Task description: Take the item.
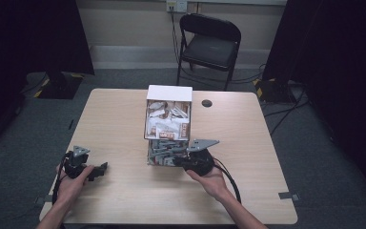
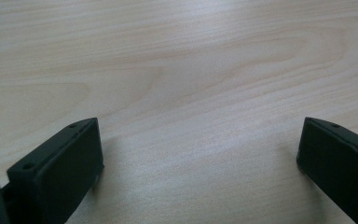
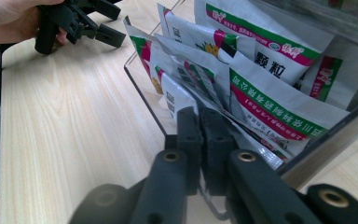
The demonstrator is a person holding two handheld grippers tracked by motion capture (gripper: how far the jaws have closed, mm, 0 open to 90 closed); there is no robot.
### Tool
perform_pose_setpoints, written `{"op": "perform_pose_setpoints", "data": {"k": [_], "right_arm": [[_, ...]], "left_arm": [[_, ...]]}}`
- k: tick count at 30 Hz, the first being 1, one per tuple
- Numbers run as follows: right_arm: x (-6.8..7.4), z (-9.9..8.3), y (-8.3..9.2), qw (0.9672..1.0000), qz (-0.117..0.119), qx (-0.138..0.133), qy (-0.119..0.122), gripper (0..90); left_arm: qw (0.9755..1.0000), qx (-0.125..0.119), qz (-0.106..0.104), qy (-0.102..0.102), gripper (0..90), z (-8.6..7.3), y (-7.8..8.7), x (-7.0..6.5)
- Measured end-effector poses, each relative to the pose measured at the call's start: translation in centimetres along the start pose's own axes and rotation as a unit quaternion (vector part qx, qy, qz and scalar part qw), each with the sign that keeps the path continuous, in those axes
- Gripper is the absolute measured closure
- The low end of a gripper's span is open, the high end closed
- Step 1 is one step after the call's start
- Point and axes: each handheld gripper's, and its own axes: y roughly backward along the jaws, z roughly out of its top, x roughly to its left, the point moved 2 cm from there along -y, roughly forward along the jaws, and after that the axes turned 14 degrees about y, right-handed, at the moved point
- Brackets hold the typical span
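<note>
Both forearms enter from bottom of high view. Right gripper [image 1: 178,161] sits at front of clear box [image 1: 167,151] mid-surface; in right gripper view its jaws are together, pinched on the lower edge of a sachet [image 3: 279,116] at the box's open near side. Can't tell if the box wall is also caught, prob. not. Left gripper [image 2: 200,163] rests low over bare wood at the near-left, well apart from box; jaws wide apart, nothing between.

Sachets: white foil/paper packs w/ green-red print, packed upright and leaning, overlapping. Judged light, thin, floppy, slick-faced; neighbours likely to drag along if one is pulled. Best hold = sealed edge or corner, not the filled middle. Box is rigid acrylic, prob. light enough to slide; may need steadying w/ left gripper.

White carton [image 1: 169,114] w/ more packets touches box on far side.

Surface [image 1: 114,124]: pale wood laminate, small dark disc [image 1: 206,103] near far edge. Room dim; grey carpet, black folding chair [image 1: 209,45] behind, dark curtains either side, cables on floor.
</note>
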Motion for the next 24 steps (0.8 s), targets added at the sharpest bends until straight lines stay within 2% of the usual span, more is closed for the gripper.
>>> {"op": "perform_pose_setpoints", "data": {"k": [7,24], "right_arm": [[0.1,0.1,0.1,0.9999,0.001,-0.003,0.010,89.3],[0.2,0.8,1.5,0.9996,0.005,-0.028,0.010,89.6]], "left_arm": [[1.0000,0.000,0.000,0.000,0.0,0.0,0.0,0.0],[1.0000,0.001,0.000,-0.001,0.0,0.0,0.0,0.0]]}}
